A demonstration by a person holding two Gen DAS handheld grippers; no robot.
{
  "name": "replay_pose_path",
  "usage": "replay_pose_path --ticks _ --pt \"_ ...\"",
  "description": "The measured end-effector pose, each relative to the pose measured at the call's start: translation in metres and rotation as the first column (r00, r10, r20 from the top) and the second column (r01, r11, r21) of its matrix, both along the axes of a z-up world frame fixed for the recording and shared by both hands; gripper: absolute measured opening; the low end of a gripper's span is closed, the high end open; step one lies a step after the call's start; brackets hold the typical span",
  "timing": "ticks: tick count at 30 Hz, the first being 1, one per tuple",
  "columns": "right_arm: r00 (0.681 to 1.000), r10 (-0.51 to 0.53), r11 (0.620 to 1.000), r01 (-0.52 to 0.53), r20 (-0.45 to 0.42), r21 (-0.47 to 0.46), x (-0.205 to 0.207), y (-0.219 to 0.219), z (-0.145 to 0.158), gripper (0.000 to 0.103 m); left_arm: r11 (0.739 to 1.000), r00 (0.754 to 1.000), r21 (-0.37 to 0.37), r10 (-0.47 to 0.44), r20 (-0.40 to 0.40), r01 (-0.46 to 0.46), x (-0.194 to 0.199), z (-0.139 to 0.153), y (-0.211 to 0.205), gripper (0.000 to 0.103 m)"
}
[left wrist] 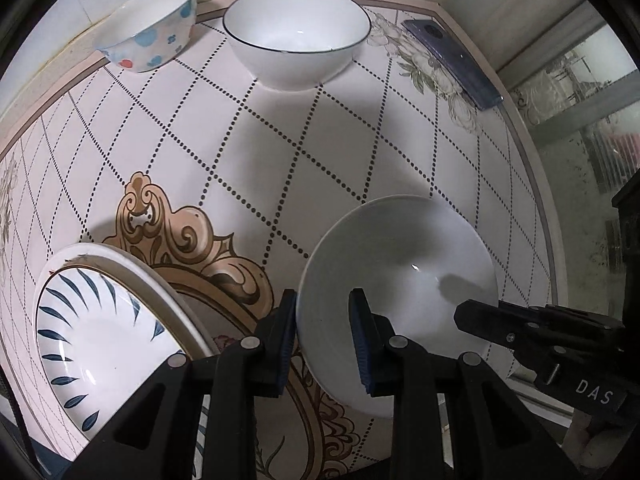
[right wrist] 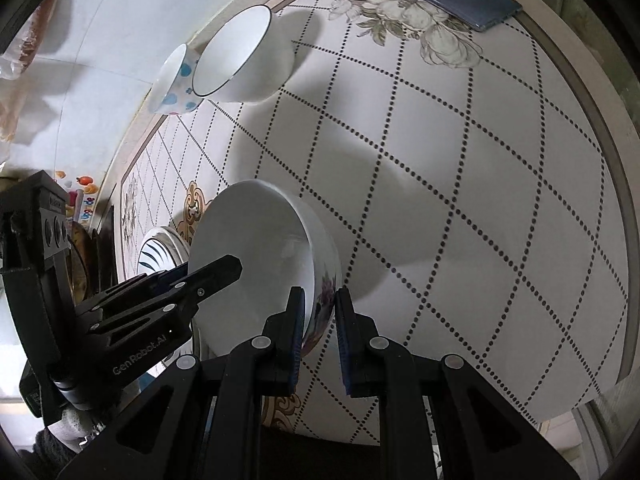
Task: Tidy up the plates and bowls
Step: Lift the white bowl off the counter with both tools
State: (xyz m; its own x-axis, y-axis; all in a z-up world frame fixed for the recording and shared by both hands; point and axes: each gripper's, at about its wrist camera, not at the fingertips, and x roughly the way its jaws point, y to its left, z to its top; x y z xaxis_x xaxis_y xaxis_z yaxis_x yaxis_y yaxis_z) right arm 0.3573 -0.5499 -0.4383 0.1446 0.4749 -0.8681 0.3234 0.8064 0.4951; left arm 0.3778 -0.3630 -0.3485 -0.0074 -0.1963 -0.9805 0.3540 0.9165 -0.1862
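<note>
White porcelain takes centre stage: a plain white bowl [left wrist: 400, 296] with a flower print on its outer wall is caught between both tools at once, and whether its base touches the surface cannot be told. The left gripper [left wrist: 324, 340] has its jaws astride the bowl's near rim, one blue pad outside the wall and one inside, closed on it. The right gripper [right wrist: 320, 336] pinches the opposite side of the rim the same way, its jaws clamped around the flowered wall, the bowl [right wrist: 256, 264] tilting up on edge in that view.

Below lies the patterned surface [left wrist: 320, 152], pale with dotted diamond lines and a gold scroll motif. Near its left edge, a plate with blue leaf strokes [left wrist: 104, 336] sits just beside the left gripper. Along the far edge stand two more bowls just beside each other: one with blue and red spots [left wrist: 148, 28] and a white one with a dark rim line [left wrist: 296, 36]. At the far right corner, a dark blue phone [left wrist: 452, 60] lies flat, camera side up, well apart from the dishes.
</note>
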Motion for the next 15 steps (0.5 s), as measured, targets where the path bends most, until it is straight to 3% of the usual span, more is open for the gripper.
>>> replay_pose_path --ticks 8,13,14,15 --pt "0.999 -0.015 0.999 0.016 -0.04 0.035 0.001 -0.003 -0.008 0.02 1.0 1.0 0.01 -0.012 -0.025 0.012 0.002 -0.005 0.0 0.024" --pt "0.999 -0.036 0.998 0.038 -0.035 0.047 0.008 -0.02 0.011 0.02 0.998 0.999 -0.041 0.04 0.024 -0.039 0.027 0.038 0.02 0.024" --pt "0.999 -0.044 0.998 0.045 -0.012 0.052 0.014 -0.027 0.022 0.022 0.997 0.998 -0.054 0.058 0.035 -0.056 0.037 0.046 0.023 0.027" --pt "0.999 -0.052 0.997 0.051 0.009 0.054 0.02 -0.033 0.031 0.026 0.994 0.996 -0.078 0.082 0.037 -0.079 0.05 0.054 0.028 0.036"
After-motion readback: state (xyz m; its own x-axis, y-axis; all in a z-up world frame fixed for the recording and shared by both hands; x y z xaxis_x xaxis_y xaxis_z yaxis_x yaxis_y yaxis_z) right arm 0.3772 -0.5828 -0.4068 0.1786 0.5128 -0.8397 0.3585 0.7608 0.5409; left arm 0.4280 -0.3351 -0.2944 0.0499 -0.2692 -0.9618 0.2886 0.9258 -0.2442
